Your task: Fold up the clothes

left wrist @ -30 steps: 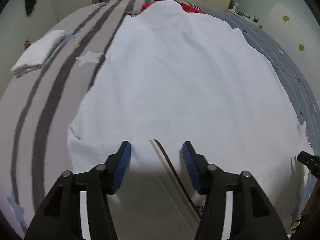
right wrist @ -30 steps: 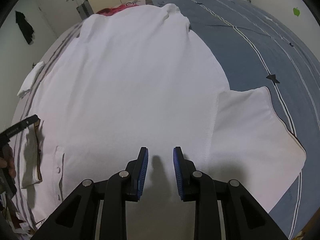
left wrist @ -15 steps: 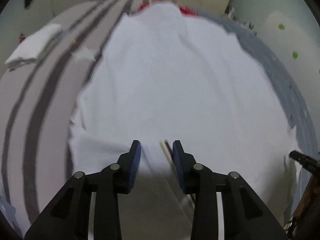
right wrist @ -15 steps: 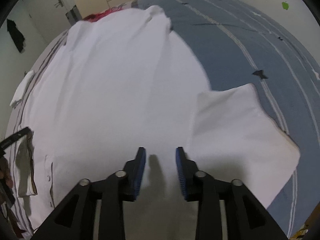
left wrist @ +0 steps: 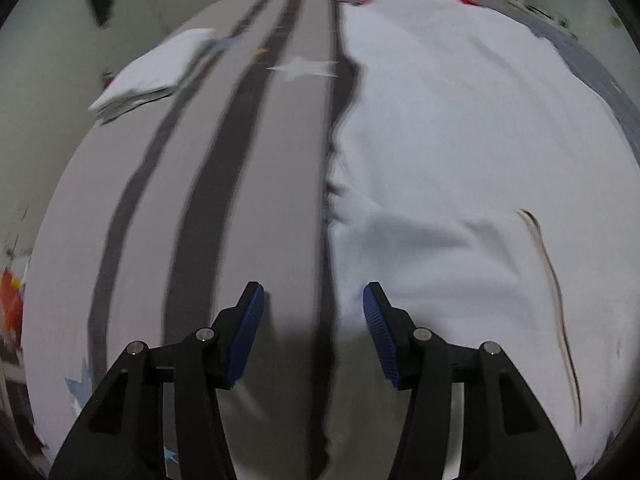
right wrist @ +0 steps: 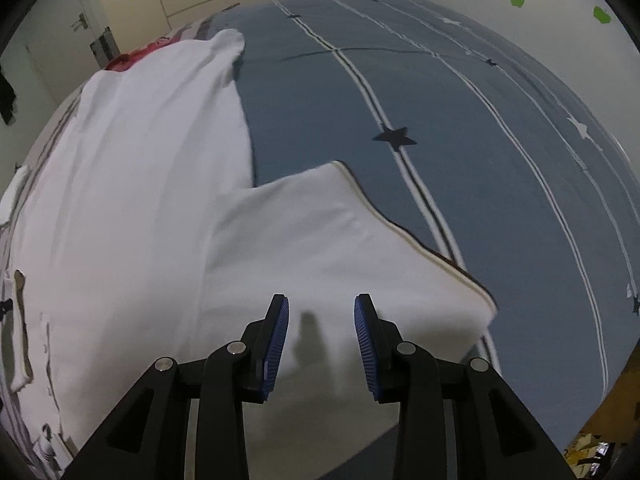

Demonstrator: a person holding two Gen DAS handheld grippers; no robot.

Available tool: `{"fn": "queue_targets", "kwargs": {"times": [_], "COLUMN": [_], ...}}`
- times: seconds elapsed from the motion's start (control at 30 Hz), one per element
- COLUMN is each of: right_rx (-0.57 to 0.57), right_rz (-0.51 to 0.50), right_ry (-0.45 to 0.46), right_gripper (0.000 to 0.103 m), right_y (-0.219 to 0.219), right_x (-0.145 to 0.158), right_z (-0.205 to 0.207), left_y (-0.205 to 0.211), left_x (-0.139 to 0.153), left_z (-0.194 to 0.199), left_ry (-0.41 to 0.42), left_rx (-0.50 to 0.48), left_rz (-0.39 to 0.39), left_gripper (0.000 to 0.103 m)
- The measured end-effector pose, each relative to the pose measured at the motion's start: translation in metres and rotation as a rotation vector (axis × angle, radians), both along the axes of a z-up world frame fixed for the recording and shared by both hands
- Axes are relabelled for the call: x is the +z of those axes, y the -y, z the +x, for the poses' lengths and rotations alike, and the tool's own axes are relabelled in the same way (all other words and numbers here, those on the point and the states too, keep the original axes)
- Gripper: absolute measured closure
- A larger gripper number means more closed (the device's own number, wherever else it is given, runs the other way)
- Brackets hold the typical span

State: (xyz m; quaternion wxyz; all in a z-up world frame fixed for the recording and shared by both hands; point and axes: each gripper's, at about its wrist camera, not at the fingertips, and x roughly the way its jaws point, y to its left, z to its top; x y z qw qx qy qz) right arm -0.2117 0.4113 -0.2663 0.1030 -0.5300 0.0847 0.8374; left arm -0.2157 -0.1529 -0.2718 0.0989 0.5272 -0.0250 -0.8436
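Where the white shirt (right wrist: 132, 200) lay spread flat on the bed (right wrist: 460, 128), it served as the landmark for all else recorded. Item one: left hand-held gripper (left wrist: 312, 332), jaws wide apart and holding nothing, poised over the shirt's left edge, one blue pad (left wrist: 246, 332) above bare grey-striped bedcover (left wrist: 200, 200), the other over white cloth. Item two: right hand-held gripper (right wrist: 320, 340), jaws likewise parted and empty, poised over the shirt's short sleeve (right wrist: 320, 224), which stuck out sideways from the body onto the blue part of the bedcover; whether the pads touched the cloth could not be told. Item three: sleeve hem, trimmed in a dark and tan line, running along the sleeve's outer edge. Item four: collar and button placket (right wrist: 20, 332), at the near left side of the shirt as seen from the right wrist. Item five: folded white garments (left wrist: 156, 72), a small stack, well apart from the shirt on the grey stripes to its left. Item six: red cloth (right wrist: 132, 56), partly under the shirt's far end. Item seven: dark star print (right wrist: 394, 138) on the blue cover, beyond the sleeve.
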Motion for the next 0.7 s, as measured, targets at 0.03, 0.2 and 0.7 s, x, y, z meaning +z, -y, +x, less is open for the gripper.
{"fn": "queue_targets", "kwargs": {"times": [0.03, 0.2, 0.7], "right_rx": [-0.003, -0.025, -0.186], "right_rz": [0.0, 0.0, 0.006], "right_ry": [0.0, -0.001, 0.011], "right_gripper": [0.072, 0.072, 0.053], "right_y": [-0.002, -0.011, -0.072], "right_x": [0.0, -0.002, -0.017], "right_z": [0.001, 0.006, 0.024], "left_y": [0.006, 0.012, -0.072], "left_x": [0.001, 0.013, 0.085], "left_z": [-0.003, -0.008, 0.045], "left_ry": [-0.003, -0.016, -0.132], "left_rx": [0.024, 0.048, -0.112], "left_rz": [0.0, 0.024, 0.17], "left_gripper": [0.053, 0.053, 0.053]}}
